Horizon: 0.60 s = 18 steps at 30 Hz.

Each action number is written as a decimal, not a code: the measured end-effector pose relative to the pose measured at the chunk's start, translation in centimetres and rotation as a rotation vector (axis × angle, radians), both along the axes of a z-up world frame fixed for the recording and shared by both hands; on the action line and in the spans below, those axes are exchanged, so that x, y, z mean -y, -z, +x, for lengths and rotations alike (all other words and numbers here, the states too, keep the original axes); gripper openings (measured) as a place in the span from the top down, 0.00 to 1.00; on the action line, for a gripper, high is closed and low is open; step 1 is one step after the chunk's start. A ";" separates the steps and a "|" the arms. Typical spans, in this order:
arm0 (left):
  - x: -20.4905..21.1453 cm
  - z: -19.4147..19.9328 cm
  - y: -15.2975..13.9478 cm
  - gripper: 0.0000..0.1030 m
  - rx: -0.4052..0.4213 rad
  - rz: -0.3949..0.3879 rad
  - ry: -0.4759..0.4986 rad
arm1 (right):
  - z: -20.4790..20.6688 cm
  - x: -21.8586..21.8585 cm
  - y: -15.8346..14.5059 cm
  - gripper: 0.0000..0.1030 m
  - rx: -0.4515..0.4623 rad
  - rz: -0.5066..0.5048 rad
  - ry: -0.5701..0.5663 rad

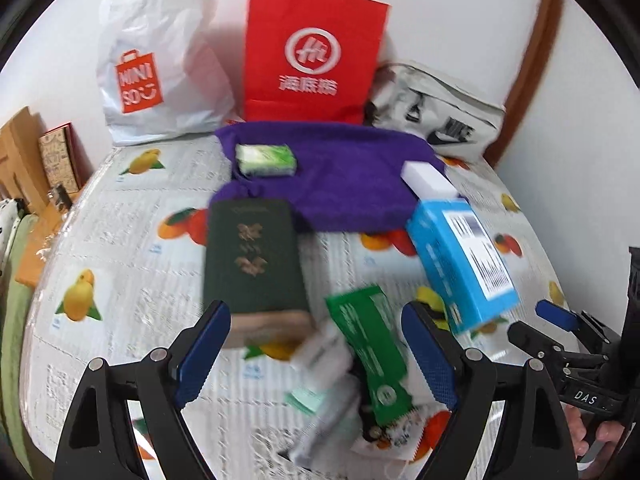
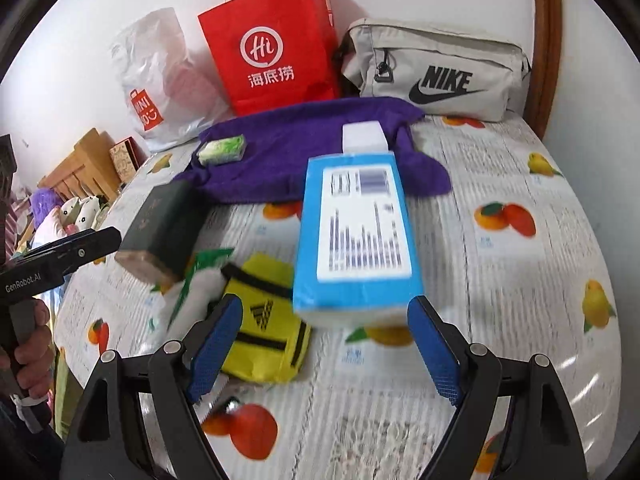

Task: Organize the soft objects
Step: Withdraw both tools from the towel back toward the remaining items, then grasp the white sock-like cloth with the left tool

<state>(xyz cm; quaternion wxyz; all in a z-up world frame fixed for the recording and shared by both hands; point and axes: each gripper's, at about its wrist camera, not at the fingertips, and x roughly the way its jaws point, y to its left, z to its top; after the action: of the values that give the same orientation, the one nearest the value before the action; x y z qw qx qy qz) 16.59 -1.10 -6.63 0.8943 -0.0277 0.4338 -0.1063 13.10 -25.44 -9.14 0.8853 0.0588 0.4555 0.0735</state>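
Note:
A purple towel (image 1: 332, 172) (image 2: 304, 152) lies spread at the back of the table, with a green tissue pack (image 1: 266, 159) (image 2: 222, 150) and a white block (image 1: 430, 182) (image 2: 363, 138) on it. A yellow pouch (image 2: 268, 328) lies by my right gripper's left finger. A green packet (image 1: 370, 344) and white wrappers (image 1: 320, 392) sit between the left fingers. My left gripper (image 1: 316, 356) is open above them. My right gripper (image 2: 324, 348) is open, in front of the blue box (image 2: 356, 232) (image 1: 460, 260).
A dark green book (image 1: 252, 256) (image 2: 168, 228) lies left of centre. A white plastic bag (image 1: 160, 60) (image 2: 160, 88), a red paper bag (image 1: 316, 52) (image 2: 276, 44) and a grey Nike bag (image 1: 440, 116) (image 2: 436, 72) stand along the wall. The tablecloth (image 2: 520, 280) has a fruit print.

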 end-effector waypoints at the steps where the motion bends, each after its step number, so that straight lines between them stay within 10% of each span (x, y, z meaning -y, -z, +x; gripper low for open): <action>1: 0.4 -0.3 0.3 0.16 0.000 0.000 0.015 | -0.4 0.0 0.2 0.18 0.001 0.000 -0.003; 18: 6.6 0.3 4.2 0.40 -0.032 0.034 0.132 | -3.4 2.9 2.7 0.18 0.021 0.022 0.020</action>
<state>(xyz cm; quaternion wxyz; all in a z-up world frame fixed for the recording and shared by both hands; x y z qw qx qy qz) 16.92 -7.74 -10.83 0.8786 0.0143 0.4507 -0.1571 9.65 -28.36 -11.83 0.8900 0.0725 0.4447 0.0705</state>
